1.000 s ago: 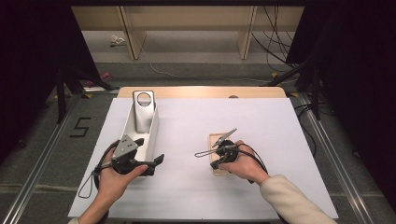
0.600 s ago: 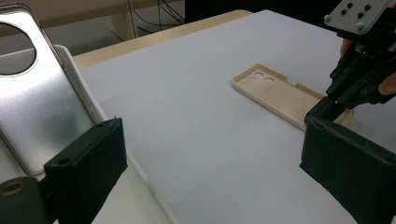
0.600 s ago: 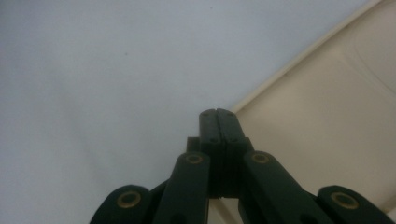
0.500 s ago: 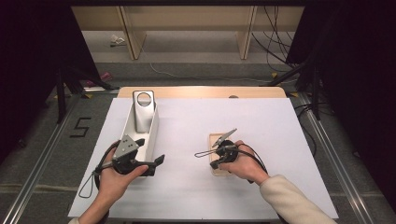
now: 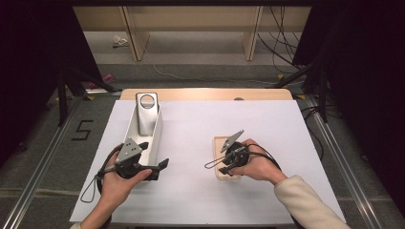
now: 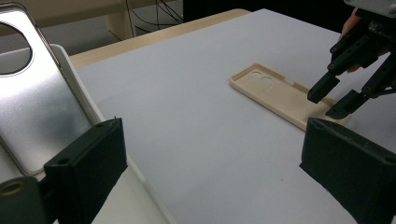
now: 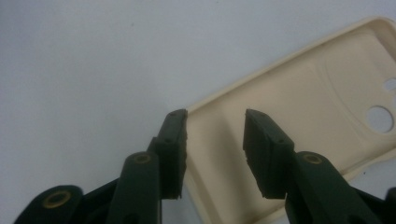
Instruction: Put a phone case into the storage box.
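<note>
1. right gripper over the near end of the cream phone case; jaws have just been opening, now parted; in the right gripper view one jaw sits at the case's side wall, the other over its inner face; pads not pressing on it, so released
2. cream phone case lies flat, open side up, on the white counter, right of centre; camera cut-outs at its far end; right hand behind the gripper, cream sleeve coming in from bottom right
3. left gripper near the left front of the counter, held in the left hand; jaws stand wide apart in the left gripper view, nothing between them; released
4. white tray just beside the left gripper, running away from the person; silver phone case leaning tilted in its far end, round camera hole at top
5. both phone cases well apart; bare counter between them
</note>
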`<control>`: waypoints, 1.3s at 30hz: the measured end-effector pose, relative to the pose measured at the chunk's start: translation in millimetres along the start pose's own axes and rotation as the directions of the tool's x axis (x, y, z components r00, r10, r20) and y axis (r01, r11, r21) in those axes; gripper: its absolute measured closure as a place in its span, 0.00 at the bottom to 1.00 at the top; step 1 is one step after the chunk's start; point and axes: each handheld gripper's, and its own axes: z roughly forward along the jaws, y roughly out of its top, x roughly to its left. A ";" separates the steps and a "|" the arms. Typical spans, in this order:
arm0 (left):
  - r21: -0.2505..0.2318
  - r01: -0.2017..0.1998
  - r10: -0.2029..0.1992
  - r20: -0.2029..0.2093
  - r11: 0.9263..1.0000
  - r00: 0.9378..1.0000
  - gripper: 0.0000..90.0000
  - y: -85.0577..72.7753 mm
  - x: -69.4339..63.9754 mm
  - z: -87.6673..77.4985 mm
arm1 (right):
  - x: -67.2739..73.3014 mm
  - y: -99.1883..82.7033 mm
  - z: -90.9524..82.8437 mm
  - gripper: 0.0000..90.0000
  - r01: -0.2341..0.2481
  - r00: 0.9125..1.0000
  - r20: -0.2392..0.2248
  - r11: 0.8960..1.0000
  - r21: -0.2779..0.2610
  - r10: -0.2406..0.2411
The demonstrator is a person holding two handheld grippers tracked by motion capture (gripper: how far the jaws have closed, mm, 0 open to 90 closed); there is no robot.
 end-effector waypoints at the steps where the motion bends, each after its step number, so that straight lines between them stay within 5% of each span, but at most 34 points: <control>1: -0.001 0.000 0.000 0.000 1.000 1.000 0.07 0.1 0.0 0.0 | 0.5 -0.3 -0.4 0.61 0.014 1.000 -0.003 1.000 0.008 -0.014; 10: 0.001 -0.002 0.002 0.004 1.000 1.000 0.07 -0.2 -0.1 0.5 | 7.0 -2.2 2.6 0.40 0.157 0.988 -0.010 0.979 0.134 -0.157; 31: 0.002 -0.006 0.006 0.009 1.000 1.000 0.07 -0.2 -1.1 1.7 | 10.4 1.1 11.7 0.48 0.267 0.956 0.036 0.915 0.302 -0.291; 39: 0.003 -0.007 0.007 0.011 1.000 1.000 0.07 -0.2 -1.1 2.2 | 10.8 3.3 13.5 0.49 0.281 0.953 0.025 0.909 0.309 -0.303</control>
